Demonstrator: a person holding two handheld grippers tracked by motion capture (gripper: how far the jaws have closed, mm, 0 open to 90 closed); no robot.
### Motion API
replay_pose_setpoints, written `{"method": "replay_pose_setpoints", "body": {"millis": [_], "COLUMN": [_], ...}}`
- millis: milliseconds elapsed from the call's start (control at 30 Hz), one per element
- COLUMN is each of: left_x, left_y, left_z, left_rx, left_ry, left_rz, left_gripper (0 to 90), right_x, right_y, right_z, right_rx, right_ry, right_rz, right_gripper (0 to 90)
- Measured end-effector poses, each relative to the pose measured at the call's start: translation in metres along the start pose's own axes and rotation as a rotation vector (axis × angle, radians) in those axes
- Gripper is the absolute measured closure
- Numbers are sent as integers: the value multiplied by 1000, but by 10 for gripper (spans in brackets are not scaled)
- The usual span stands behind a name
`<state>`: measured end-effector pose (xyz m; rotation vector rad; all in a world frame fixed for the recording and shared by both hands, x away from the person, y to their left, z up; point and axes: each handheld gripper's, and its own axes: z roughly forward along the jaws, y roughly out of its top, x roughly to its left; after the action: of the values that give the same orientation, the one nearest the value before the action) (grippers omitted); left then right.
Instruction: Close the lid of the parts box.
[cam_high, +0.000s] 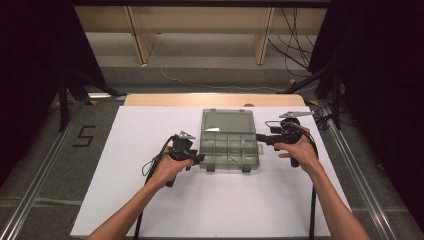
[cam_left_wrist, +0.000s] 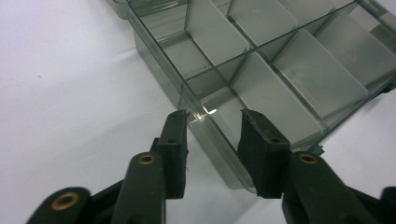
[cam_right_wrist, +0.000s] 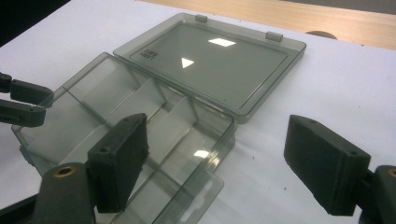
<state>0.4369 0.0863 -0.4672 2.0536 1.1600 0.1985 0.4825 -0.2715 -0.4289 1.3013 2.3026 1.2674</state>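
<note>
A clear grey plastic compartment box (cam_high: 230, 150) lies open on the white table top, its lid (cam_high: 227, 121) folded flat behind it. My left gripper (cam_high: 200, 159) is at the box's left end. In the left gripper view its jaws (cam_left_wrist: 213, 114) straddle the near corner of the side wall (cam_left_wrist: 205, 140), one pad outside and one over a compartment, with gaps on both sides. My right gripper (cam_high: 260, 139) stands wide open at the box's right end. In the right gripper view (cam_right_wrist: 219, 122) the box (cam_right_wrist: 116, 116), its hang tab (cam_right_wrist: 196, 200) and lid (cam_right_wrist: 210, 60) lie ahead.
The white sheet (cam_high: 150, 200) covers the table, with a wooden strip (cam_high: 215, 99) along its far edge. Metal rails run down both sides, and a "5" (cam_high: 84, 136) is marked on the floor at left. Dark stands and cables (cam_high: 295, 40) sit beyond the table.
</note>
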Motion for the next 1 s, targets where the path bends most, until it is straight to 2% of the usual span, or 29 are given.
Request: {"method": "replay_pose_setpoints", "body": {"millis": [167,233,333,467,500,533,600,667,733,800,833,867,967,1000], "left_x": [-2,-1,-1,-2,-1,-1,-1,-1,-1,-1,-1,0,0,0], "left_y": [0,0,0,0,0,0,0,0,0,0,0,0,0,0], "left_z": [-1,0,0,-1,-1,-1,-1,-1,-1,-1,-1,-1,-1,-1], "left_rx": [12,9,10,16,17,17,17,13,16,16,16,19,17,17], "left_ry": [-2,0,1,-1,1,-3,-5,0,-3,-4,-4,-11,-12,-12], "left_rz": [0,-16,-16,-20,-18,-18,-20,-18,-17,-17,-17,-13,-15,-16], "left_gripper": [667,675,675,676,675,676,676,676,677,678,678,678,680,680], "right_x": [0,-1,-3,-6,-6,-7,-9,-9,-9,-14,-14,-17,-17,-19], "right_y": [4,7,10,19,21,24,27,30,33,37,37,39,42,44], "right_z": [10,14,21,27,30,30,35,39,43,47,48,50,53,54], "right_rx": [20,28,32,80,70,103,96,117,145,146,146,155,157,158], "right_ry": [16,22,35,4,5,0,8,-3,-9,-6,-3,-6,-8,-1], "right_rz": [2,11,62,78,93,92,91,112,117,87,118,88,119,111], "right_gripper": [219,217,217,219,214,214,216,218,214,220,219,217,217,219]}}
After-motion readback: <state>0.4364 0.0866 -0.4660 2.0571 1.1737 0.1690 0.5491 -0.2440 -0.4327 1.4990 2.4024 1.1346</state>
